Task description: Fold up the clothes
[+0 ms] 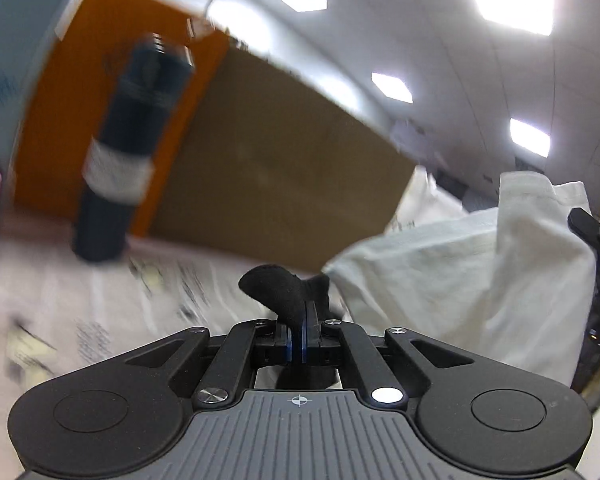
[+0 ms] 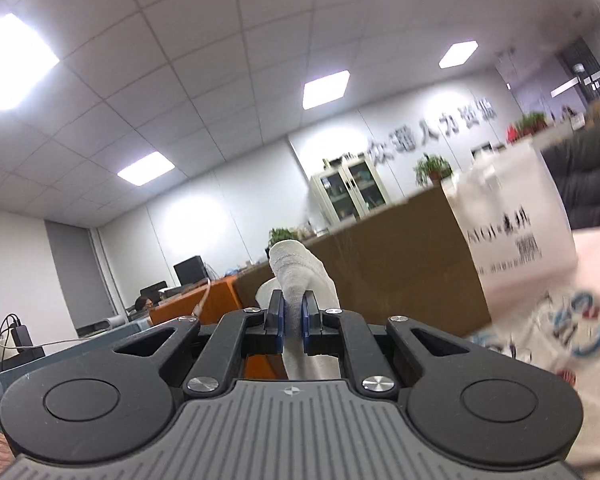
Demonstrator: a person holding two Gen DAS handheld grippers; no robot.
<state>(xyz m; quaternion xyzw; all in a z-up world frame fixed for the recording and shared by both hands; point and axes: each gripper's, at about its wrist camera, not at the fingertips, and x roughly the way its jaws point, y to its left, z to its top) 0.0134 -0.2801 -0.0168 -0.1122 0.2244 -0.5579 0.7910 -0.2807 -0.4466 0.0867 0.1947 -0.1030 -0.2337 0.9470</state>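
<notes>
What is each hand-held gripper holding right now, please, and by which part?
The left hand-held gripper pinches black fabric by a bunched edge; the right clamps a white sock mid-length.

ceiling: white tile grid [image 2: 204, 60], lit panels [image 2: 326, 88]
back wall: grey lettering [image 2: 436, 124]
centre: glass-door cabinet [image 2: 350, 190], brown partition [image 2: 400, 248]

Both wrist cams sit right behind their grippers, tilted up toward the ceiling lights [image 2: 326, 89]; both catch the brown partition [image 1: 284, 184] mid-frame.
</notes>
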